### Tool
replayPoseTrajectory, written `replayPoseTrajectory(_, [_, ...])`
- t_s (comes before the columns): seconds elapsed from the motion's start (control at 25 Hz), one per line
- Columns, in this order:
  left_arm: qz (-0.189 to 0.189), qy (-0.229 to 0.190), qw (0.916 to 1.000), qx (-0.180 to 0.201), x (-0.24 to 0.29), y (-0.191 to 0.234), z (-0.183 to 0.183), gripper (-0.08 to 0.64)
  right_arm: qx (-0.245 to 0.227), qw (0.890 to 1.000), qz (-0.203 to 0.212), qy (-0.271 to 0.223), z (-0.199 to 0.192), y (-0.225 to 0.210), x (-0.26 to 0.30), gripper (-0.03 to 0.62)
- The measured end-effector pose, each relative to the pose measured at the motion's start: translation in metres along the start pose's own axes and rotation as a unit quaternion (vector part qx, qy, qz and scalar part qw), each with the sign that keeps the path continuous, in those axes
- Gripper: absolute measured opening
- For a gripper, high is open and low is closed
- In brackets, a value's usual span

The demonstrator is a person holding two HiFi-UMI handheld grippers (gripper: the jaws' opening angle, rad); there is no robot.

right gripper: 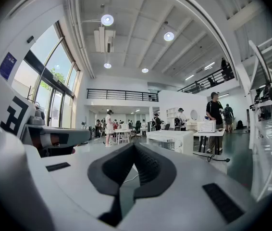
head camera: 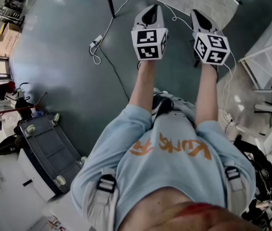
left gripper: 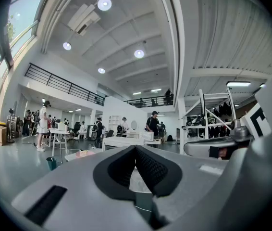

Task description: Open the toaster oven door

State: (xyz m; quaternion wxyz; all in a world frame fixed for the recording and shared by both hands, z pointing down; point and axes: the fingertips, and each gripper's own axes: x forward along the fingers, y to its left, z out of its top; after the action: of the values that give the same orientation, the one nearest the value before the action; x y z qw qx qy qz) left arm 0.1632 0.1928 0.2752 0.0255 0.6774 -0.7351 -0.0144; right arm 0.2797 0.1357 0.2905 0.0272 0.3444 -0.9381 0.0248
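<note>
A white toaster oven (right gripper: pixel 171 139) stands on a low table some way ahead in the right gripper view, its door closed as far as I can tell. The left gripper view shows what may be the same white box (left gripper: pixel 124 141). Both grippers are held out in front of the person's chest, side by side above the grey floor. My left gripper (head camera: pixel 149 15) has its jaws together and nothing between them (left gripper: pixel 136 150). My right gripper (head camera: pixel 199 19) is likewise shut and empty (right gripper: pixel 135 148). Neither gripper is close to the oven.
A cable with a power strip (head camera: pixel 95 43) runs over the floor ahead, beside a dark stand leg (head camera: pixel 110 1). A wheeled grey cart (head camera: pixel 49 153) sits at the lower left and white shelving (head camera: pixel 269 66) at the right. Several people (right gripper: pixel 215 110) stand around tables in the hall.
</note>
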Motion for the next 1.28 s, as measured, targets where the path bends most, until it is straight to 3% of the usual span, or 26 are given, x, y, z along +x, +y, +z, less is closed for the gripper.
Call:
replayPoseTrajectory(0.84, [-0.010, 0.011, 0.9995, 0.027, 0.040, -0.022, 0.006, 0.002, 0.031, 0.999, -0.006, -0.017, 0.007, -0.053, 0.003, -0.002])
replayPoseTrajectory(1.28, [-0.018, -0.010, 0.9982, 0.056, 0.072, -0.014, 0.035, 0.002, 0.027, 0.999, -0.001, -0.042, 0.032, -0.073, 0.025, -0.002])
